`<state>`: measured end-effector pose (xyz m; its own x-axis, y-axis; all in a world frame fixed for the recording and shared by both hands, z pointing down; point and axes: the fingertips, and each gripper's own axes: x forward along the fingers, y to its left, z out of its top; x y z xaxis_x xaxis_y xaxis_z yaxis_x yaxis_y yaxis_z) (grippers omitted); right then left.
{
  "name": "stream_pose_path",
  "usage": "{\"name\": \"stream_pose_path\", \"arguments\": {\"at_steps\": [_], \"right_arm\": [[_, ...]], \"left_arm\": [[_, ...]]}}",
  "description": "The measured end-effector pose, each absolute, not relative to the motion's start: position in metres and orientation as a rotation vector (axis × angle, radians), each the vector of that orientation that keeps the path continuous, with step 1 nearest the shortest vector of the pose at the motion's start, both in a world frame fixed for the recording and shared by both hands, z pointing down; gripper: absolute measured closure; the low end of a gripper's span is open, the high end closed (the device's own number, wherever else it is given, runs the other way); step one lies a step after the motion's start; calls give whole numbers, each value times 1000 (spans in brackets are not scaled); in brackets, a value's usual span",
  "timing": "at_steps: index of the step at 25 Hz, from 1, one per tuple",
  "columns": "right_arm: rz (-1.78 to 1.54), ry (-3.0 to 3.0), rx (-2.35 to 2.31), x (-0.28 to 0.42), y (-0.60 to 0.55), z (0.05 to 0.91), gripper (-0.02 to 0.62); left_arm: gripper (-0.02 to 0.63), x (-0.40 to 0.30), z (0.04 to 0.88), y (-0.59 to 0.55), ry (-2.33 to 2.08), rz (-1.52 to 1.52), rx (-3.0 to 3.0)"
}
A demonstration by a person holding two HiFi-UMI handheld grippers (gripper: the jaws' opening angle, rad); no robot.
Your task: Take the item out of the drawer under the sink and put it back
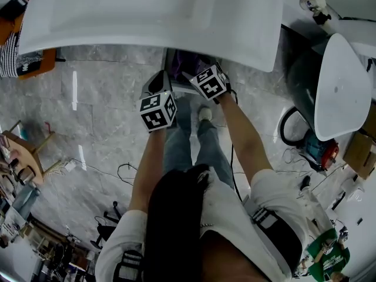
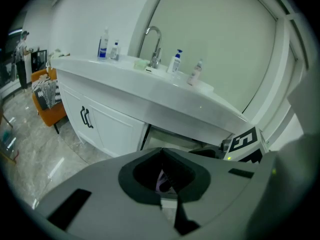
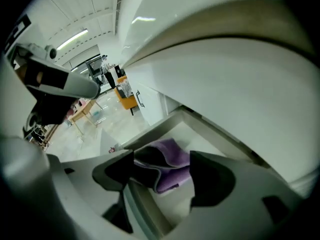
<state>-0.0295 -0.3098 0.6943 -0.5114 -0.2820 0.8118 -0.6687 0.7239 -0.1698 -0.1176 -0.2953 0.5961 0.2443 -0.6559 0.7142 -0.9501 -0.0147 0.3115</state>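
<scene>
While looking down the right tongs (image 3: 165, 176), note pads spread wide, pinching nothing, hanging over the open drawer (image 3: 197, 136). Left tongs (image 2: 160, 153): tips pressed together, nothing clearly pinched; pale purple sliver in the hollow behind the tips, not identifiable. In head view, left tongs at 9 o'clock of the right pair, both just under the front edge of the sink (image 1: 164, 10).

Location of task item: purple cloth (image 3: 172, 149) inside the drawer, showing through the right-hand gap toward 12 o'clock, clear of both pads.

Risks, as judged:
- Snagging the raised fold on a pad if dipped lower; would drag cloth over the drawer wall.
- Knocking the tongs on the sink underside at 12 o'clock when lifting; little clearance overhead.
- Jamming the drawer on closing if cloth left riding above the rim.

Appearance of cloth: soft, purple, doubled over, dark patch on its 9 o'clock side (lining or shadow, cannot tell). Looks limp; likely to slump rather than hold shape.
</scene>
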Motion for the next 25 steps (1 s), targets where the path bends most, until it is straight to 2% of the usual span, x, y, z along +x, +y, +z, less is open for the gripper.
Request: {"name": "stream_pose_path", "arguments": {"at_steps": [20,21,23,25], "right_arm": [[777,-2337,1000,0,-290,570,261],[769,-2342,1023,2,-288,564,270],[731,-2341,1067,8,-286,555,371],[700,-2345,1087,12,-283,547,386]], "left_arm": [[601,-94,538,-274,-1545,397,1807],[601,-93,532,-272,-1551,388,1812],[601,-90,523,-270,-1559,374,1829],[601,-86,515,-269,-1562,363,1850]]}}
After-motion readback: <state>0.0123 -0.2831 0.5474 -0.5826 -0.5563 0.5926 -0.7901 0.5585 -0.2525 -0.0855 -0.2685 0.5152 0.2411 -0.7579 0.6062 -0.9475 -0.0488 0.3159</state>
